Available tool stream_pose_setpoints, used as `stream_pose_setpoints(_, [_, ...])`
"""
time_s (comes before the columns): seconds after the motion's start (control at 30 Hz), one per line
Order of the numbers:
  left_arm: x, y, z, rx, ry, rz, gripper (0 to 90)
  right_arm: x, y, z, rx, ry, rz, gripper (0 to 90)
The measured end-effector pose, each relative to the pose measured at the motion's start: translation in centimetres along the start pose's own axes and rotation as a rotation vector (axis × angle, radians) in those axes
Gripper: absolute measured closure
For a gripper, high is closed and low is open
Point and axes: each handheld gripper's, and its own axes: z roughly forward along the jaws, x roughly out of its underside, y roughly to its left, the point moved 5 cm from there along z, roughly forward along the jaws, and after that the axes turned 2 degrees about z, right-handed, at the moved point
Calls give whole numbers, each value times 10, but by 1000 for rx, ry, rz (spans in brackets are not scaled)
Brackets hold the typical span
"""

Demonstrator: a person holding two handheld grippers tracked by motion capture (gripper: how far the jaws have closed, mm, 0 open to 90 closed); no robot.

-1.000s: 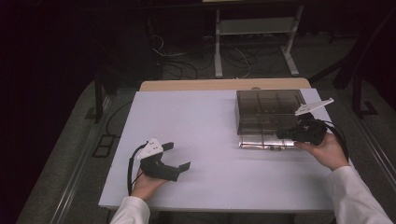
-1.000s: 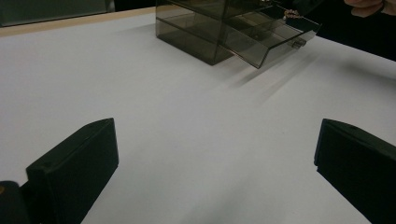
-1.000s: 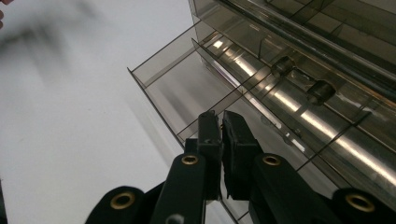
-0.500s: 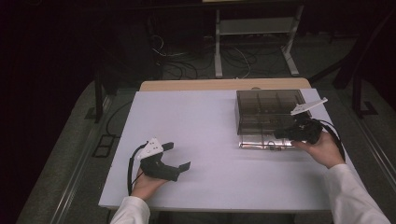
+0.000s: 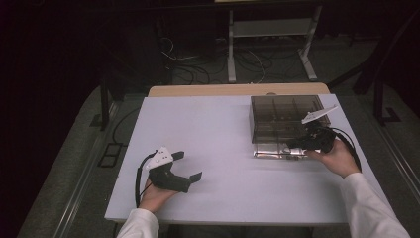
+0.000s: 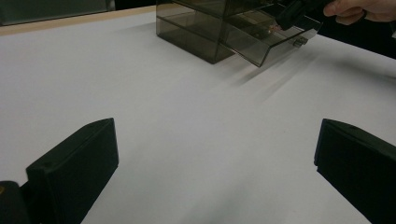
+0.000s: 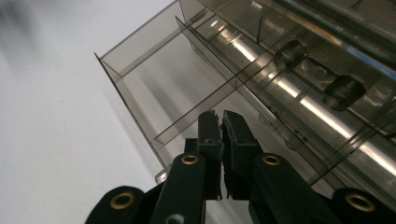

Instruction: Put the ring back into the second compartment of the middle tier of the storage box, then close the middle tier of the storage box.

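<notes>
A smoky see-through drawer box (image 5: 282,116) stands on the right side of the white table (image 5: 223,129). Its bottom drawer (image 5: 275,150) is slid out toward me. My right gripper (image 5: 298,144) is at that drawer's front wall, and in the right gripper view the jaws (image 7: 220,123) are pressed together on the thin wall of the drawer (image 7: 159,79). My left gripper (image 5: 188,165) rests on the table at the front left, open, with nothing between its jaws (image 6: 215,158). From there the box (image 6: 201,32) and its drawer (image 6: 261,39) lie far ahead.
A strip of wooden tabletop (image 5: 237,89) borders the far edge of the white table. Behind it, cables (image 5: 198,62) and a metal stand (image 5: 267,29) lie on the dark floor. Bare white surface stretches between the two grippers.
The right hand and its gripper have shifted slightly to the left at the drawer front. The left gripper has stayed put.
</notes>
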Motion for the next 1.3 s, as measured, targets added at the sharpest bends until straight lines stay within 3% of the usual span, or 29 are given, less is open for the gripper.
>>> stream_pose_setpoints(0.47, [0,0,0,-1,4,0,0,-2,2,1,5,-11,12,698])
stream_pose_setpoints(0.8, [1,0,1,0,6,1,0,-2,15,-10,-16,-38,2,644])
stream_pose_setpoints(1.3, [1,0,1,0,9,3,0,12,37,-21,-72,-75,-8,605])
